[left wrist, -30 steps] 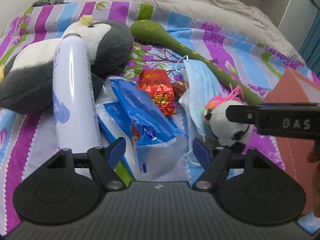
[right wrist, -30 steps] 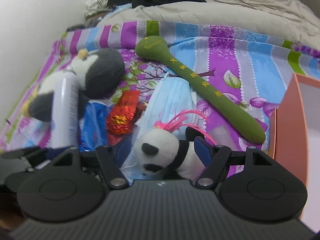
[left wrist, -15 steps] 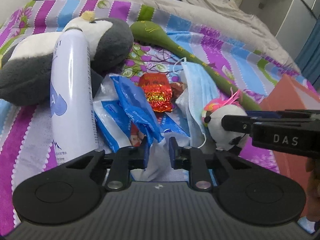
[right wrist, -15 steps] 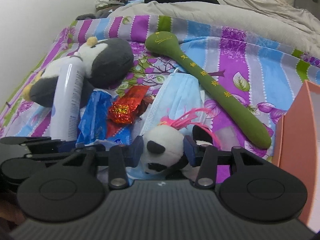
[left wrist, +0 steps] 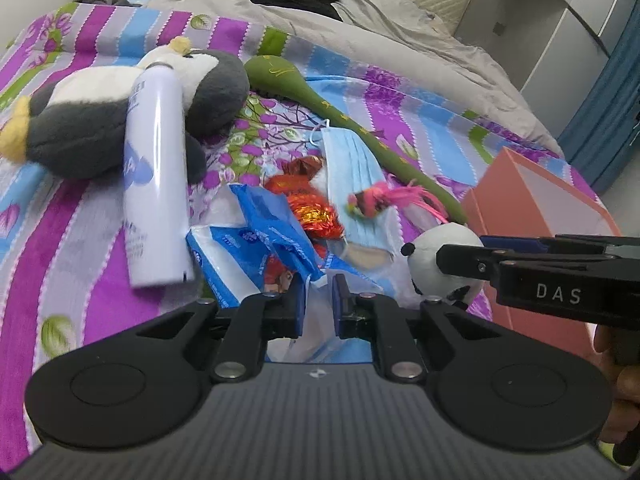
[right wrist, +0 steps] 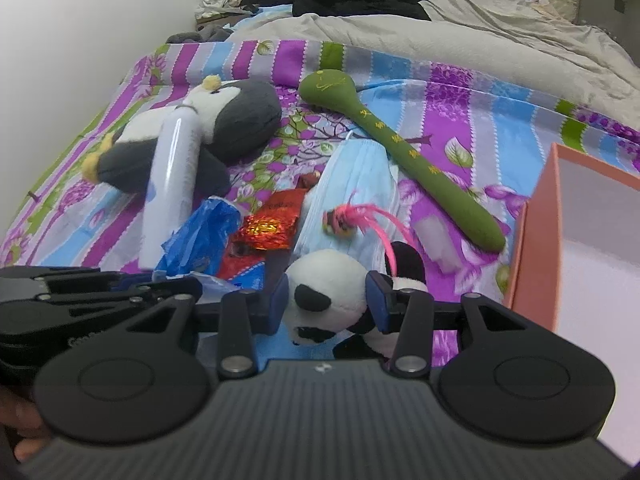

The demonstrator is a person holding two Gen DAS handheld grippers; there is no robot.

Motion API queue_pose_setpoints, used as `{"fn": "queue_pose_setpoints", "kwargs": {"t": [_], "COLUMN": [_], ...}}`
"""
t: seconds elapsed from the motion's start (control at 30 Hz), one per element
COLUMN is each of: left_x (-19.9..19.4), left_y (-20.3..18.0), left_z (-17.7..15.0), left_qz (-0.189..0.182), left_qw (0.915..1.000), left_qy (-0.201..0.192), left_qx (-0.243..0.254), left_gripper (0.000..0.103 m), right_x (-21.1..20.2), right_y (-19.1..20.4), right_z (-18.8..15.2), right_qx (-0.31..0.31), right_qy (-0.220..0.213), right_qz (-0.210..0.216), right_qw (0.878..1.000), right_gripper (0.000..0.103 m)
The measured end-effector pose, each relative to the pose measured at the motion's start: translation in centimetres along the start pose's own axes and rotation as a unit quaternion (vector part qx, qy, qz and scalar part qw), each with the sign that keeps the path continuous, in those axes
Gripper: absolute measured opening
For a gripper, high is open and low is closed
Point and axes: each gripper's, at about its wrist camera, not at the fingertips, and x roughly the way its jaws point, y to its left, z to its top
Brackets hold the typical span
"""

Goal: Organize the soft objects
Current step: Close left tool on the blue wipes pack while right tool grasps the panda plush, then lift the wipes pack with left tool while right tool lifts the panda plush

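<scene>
My left gripper point(left wrist: 317, 300) is shut on the clear plastic end of a blue tissue pack point(left wrist: 256, 240) lying on the striped bedspread. My right gripper point(right wrist: 326, 300) is shut on the head of a small panda plush point(right wrist: 324, 300) with a pink tassel point(right wrist: 352, 218); the panda also shows in the left wrist view point(left wrist: 436, 252), held by the right gripper point(left wrist: 460, 258). A big grey and white penguin plush point(left wrist: 100, 120) lies at the left. A blue face mask point(left wrist: 356, 176) lies in the middle.
A white spray can point(left wrist: 154, 176) leans on the penguin. A red foil packet point(left wrist: 308, 204) sits beside the mask. A long green massage stick point(right wrist: 400, 148) lies diagonally. An open pink box point(right wrist: 580, 240) stands at the right. A grey duvet point(right wrist: 460, 32) covers the far bed.
Both grippers went from open to shut: the left on the tissue pack's plastic, the right on the panda's head. Both views have since risen and pulled back slightly, and the panda is lifted.
</scene>
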Motion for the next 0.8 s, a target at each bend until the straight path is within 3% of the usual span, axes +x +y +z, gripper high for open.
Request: {"fn": "queue_pose_setpoints", "kwargs": {"t": [0.4,0.57,0.67,0.73,0.8], "left_x": [-6.8,-7.9,-7.9,-7.8,-7.8], "left_y": [0.2,1.1,1.7,2.0,2.2], "left_z": [-6.0,-8.5,-9.5,-9.8,-9.8], "left_qz": [-0.007,-0.012,-0.009,-0.010,-0.010], "left_qw": [0.9998,0.9993,0.9988,0.9983,0.9977], "left_qy": [-0.001,0.014,0.017,0.023,0.024], "left_qx": [-0.017,-0.033,-0.046,-0.053,-0.062], "left_gripper": [0.016,0.018,0.030,0.047,0.052], "right_x": [-4.6,-4.8,-4.3,-4.4,-4.6], "right_y": [3.1,4.1,4.0,3.7,3.6], "right_z": [-5.5,-7.8,-8.9,-9.3,-9.3], "right_qx": [-0.018,-0.009,0.008,0.023,0.030], "right_qy": [0.022,0.040,0.050,0.046,0.044], "right_qz": [0.002,0.006,0.007,0.008,0.008], "right_qw": [1.000,0.999,0.999,0.999,0.999], "right_gripper": [0.046,0.047,0.048,0.048,0.048]}}
